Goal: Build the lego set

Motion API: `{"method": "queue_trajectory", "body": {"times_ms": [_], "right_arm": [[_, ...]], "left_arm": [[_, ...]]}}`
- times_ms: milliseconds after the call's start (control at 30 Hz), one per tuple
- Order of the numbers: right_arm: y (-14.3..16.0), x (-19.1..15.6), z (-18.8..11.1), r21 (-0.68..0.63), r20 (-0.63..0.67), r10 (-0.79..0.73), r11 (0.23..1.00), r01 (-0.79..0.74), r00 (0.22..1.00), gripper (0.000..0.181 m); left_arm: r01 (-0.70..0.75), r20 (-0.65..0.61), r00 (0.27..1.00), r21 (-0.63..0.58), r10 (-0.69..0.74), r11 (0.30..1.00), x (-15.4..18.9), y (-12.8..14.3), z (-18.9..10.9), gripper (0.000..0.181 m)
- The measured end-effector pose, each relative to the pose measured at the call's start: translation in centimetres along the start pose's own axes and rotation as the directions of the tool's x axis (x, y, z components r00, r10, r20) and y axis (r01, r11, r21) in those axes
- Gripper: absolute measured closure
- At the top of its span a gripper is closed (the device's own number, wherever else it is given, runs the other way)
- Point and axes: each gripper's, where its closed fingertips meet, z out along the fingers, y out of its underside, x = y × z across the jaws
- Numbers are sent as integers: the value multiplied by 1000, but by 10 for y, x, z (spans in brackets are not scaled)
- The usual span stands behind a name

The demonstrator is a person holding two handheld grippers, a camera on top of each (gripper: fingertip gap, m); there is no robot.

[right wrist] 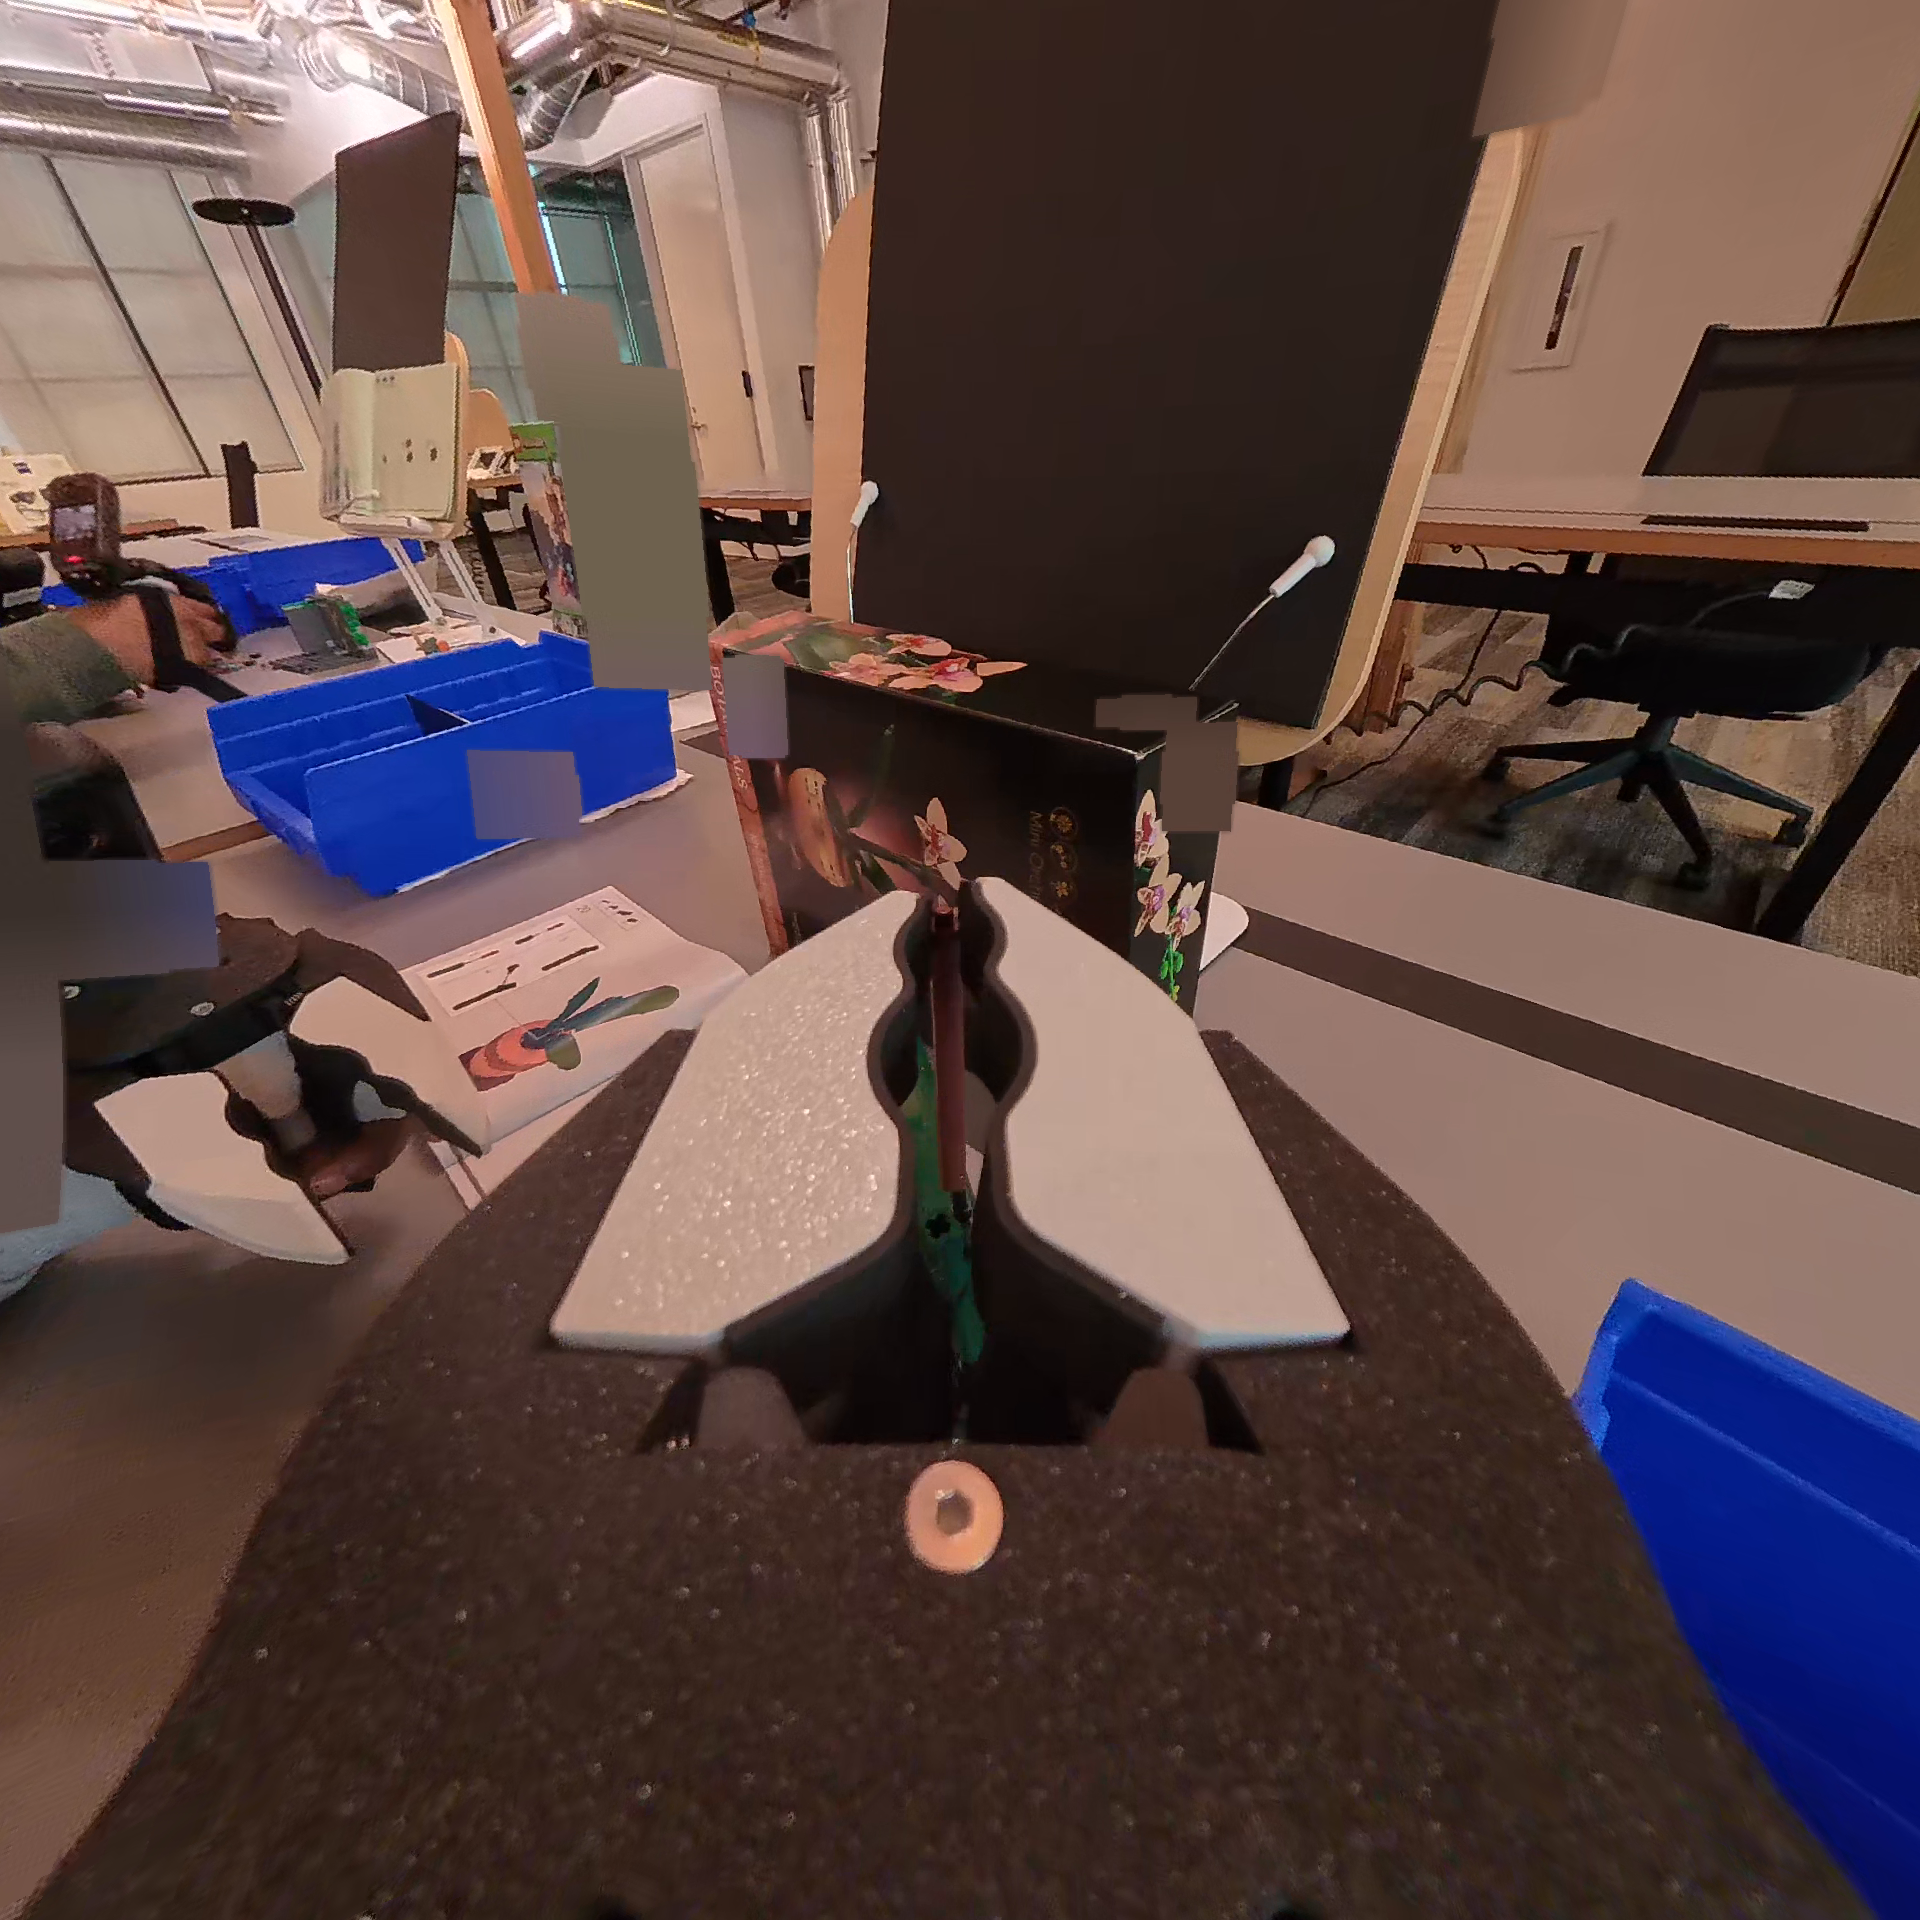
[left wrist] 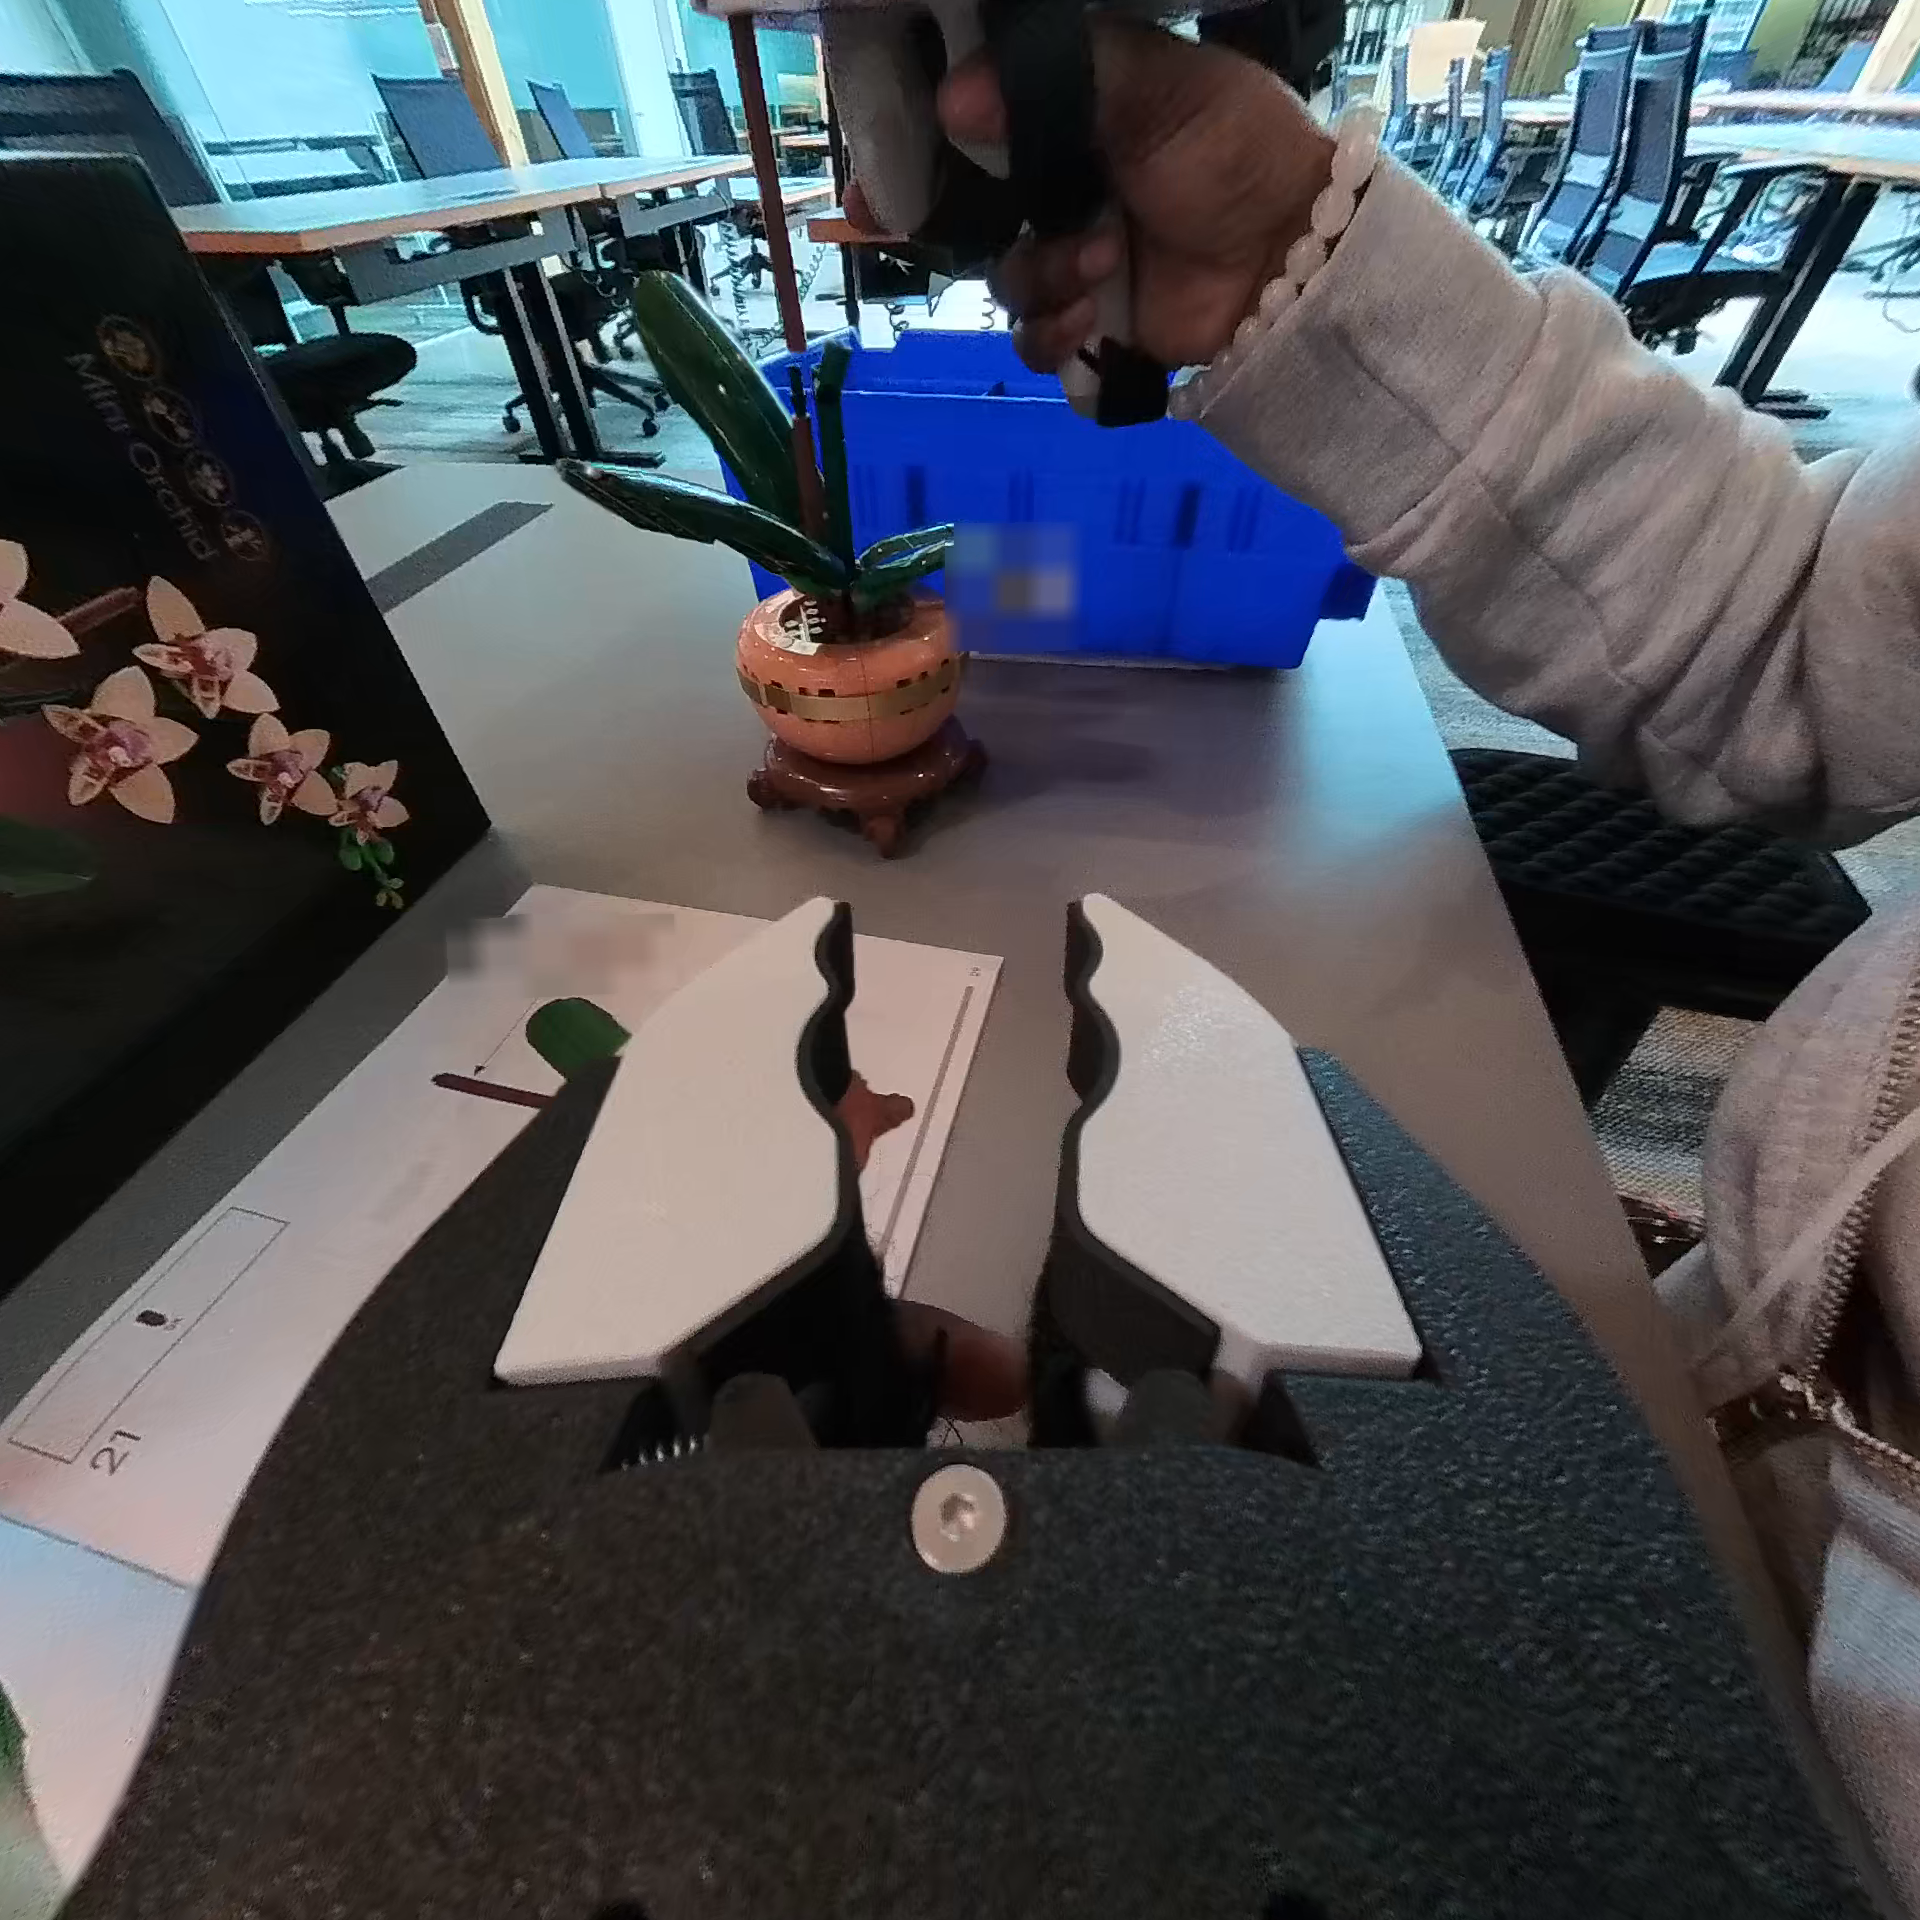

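Left wrist view: the left claw [left wrist: 958, 1023] hangs over the grey table [left wrist: 644, 686], fingers spread with nothing between them. Straight ahead of its tips stands the lego orchid pot [left wrist: 847, 691], peach with a brown base, with green leaves [left wrist: 717, 488] fanning up. A blue bin [left wrist: 1143, 520] sits just behind the pot. Under and left of the claw lies the instruction booklet [left wrist: 312, 1226]; farther left, the dark set box [left wrist: 187, 644] stands upright. High ahead, a hand [left wrist: 1164, 177] grips the other tool, with a long brown stem [left wrist: 769, 208] running down to the plant.

Right wrist view: the right claw [right wrist: 954, 935] is pinching that brown stem [right wrist: 948, 1049] between nearly closed fingers, pointing down at the green leaves [right wrist: 951, 1247] below. The set box [right wrist: 977, 821] stands just beyond the tips. Off left, the left claw [right wrist: 281, 1132] hovers by the booklet [right wrist: 561, 997].
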Motion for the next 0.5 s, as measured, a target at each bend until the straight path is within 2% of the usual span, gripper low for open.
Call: {"method": "queue_trajectory", "body": {"times_ms": [500], "right_arm": [[2,0,2,14,18,14,1000,-14,1000,177]], "left_arm": [[95,-8,995,-33,-96,995,-1,12,-5,143]]}}
